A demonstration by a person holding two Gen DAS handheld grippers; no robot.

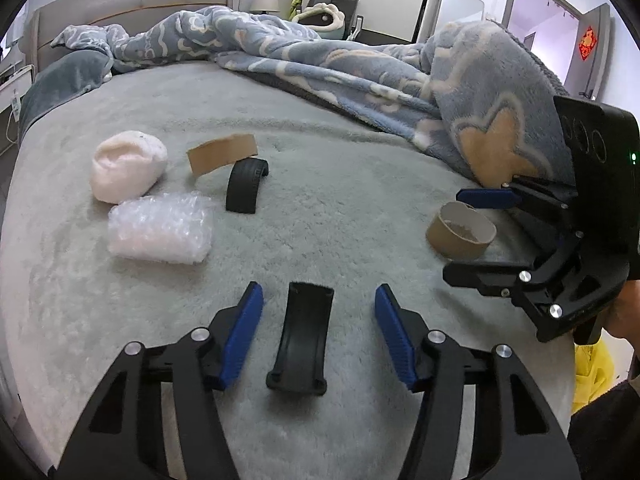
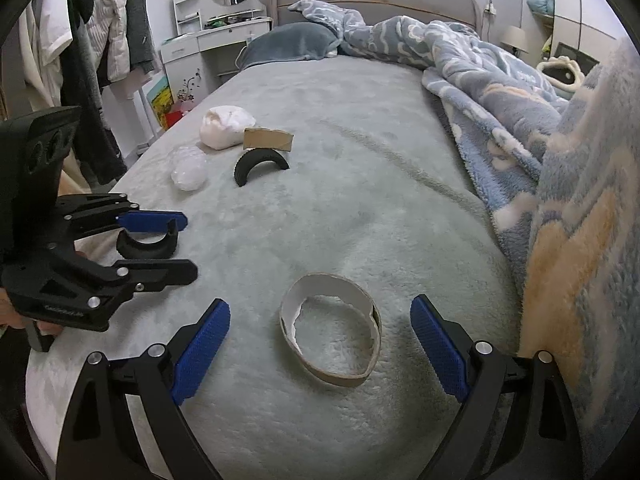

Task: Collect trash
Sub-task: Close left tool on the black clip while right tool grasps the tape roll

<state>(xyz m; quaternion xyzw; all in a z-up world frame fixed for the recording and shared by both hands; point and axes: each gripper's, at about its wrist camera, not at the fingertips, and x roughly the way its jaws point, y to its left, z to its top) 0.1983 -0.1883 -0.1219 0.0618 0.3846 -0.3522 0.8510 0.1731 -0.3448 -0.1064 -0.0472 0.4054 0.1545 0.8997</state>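
- The left claw (image 1: 319, 334) stands wide apart around a curved black plastic piece (image 1: 303, 342) lying on the grey bed (image 1: 340, 208), untouched.
- The right claw (image 2: 320, 348) gapes wide around a torn brown cardboard ring (image 2: 332, 330).
- Farther off lie a white paper wad (image 1: 128, 166), crumpled bubble wrap (image 1: 160, 230), a cardboard strip (image 1: 222, 153) and another black curved piece (image 1: 245, 186).

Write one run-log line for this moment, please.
left gripper: open, around black curved piece | right gripper: open, around cardboard ring | nothing grasped yet

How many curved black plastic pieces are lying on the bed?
2. One curved black piece lies between the open left gripper fingers; the other black piece sits by the cardboard strip. The blanket could hide more.
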